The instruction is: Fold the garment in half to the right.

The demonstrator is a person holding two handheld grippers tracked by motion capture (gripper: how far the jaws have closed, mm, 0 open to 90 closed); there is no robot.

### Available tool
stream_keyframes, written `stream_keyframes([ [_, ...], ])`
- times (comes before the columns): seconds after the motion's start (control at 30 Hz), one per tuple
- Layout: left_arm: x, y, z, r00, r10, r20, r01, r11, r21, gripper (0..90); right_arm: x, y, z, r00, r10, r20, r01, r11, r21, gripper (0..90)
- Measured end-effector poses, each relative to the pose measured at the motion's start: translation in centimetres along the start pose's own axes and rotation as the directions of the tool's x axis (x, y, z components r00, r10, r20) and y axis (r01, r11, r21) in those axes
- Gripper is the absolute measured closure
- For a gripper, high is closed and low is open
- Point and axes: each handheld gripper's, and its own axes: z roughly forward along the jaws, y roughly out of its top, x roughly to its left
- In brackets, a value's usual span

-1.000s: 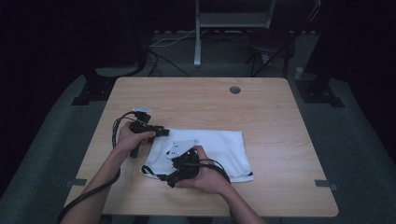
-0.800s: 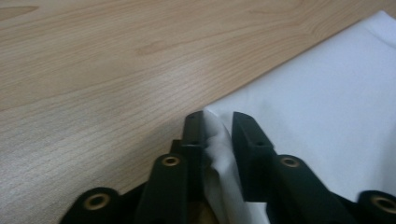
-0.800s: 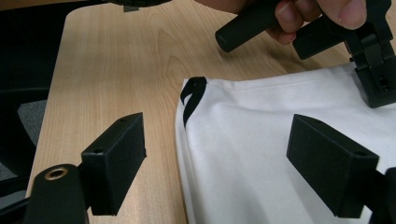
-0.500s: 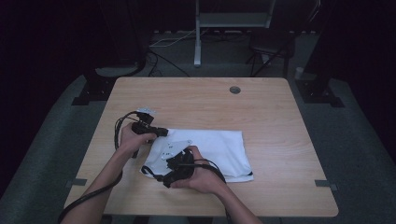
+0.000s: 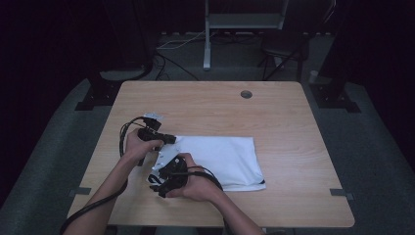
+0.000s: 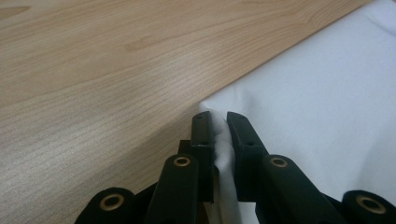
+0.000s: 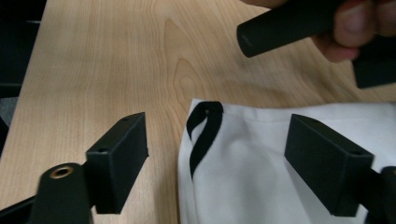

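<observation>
left corner pinched, right corner waiting

dark floor and black stands ring the pale wooden table, its grain running in long soft bands. on its near half lies the folded white cloth garment with black trim, smooth and flat, matte and thin enough to bunch. the left gripper has just been closing, and its black jaws now pinch a small ridge of the garment's far left corner between them. the right gripper stands wide, holding nothing, its blocky jaws straddling the near corner where a narrow black fabric loop curls at the hem. this looks like the grasping step before a fold or lift. next, i judge, the right jaws must settle lower onto that corner and close on the layers together.
</observation>
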Motion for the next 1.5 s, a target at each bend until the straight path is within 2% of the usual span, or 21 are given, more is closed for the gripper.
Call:
stream_keyframes([
  [0.27, 0.3, -0.2, 0.1, 0.9999, -0.014, 0.007, 0.014, 0.9999, -0.002, 81.9, 0.0, 0.2, 1.5, 0.9995, -0.030, 0.007, 0.029, 0.998, 0.053, 24.1],
  [0.6, 0.4, -0.2, 0.2, 0.9997, -0.020, 0.012, 0.020, 0.9998, 0.000, 81.2, -0.2, 0.4, 2.4, 0.9996, -0.029, 0.005, 0.029, 0.997, 0.068, 28.1],
  [0.73, 0.5, -0.3, 0.2, 0.9996, -0.023, 0.015, 0.023, 0.9997, 0.001, 81.0, -0.3, 0.5, 2.6, 0.9991, -0.042, 0.010, 0.041, 0.997, 0.065, 38.2],
  [0.9, 0.5, -0.3, 0.2, 0.9991, -0.035, 0.023, 0.035, 0.9994, -0.006, 81.0, -0.3, 0.4, 2.6, 0.9999, -0.012, -0.004, 0.012, 0.999, 0.053, 48.3],
  [1.1, 0.4, -0.3, 0.2, 0.9994, -0.027, 0.023, 0.027, 0.9996, -0.001, 80.9, -0.7, 0.3, 2.4, 1.0000, 0.005, -0.005, -0.005, 0.998, 0.059, 58.7],
  [1.37, 0.4, -0.4, 0.2, 0.9991, -0.034, 0.023, 0.035, 0.9994, -0.004, 80.5, -0.9, 0.2, 2.3, 0.9990, 0.026, 0.036, -0.027, 0.998, 0.048, 76.6],
  [1.5, 0.3, -0.4, 0.2, 0.9992, -0.032, 0.022, 0.032, 0.9995, -0.003, 81.2, -0.5, 0.1, 2.3, 0.9976, 0.019, 0.066, -0.022, 0.999, 0.047, 79.6],
])
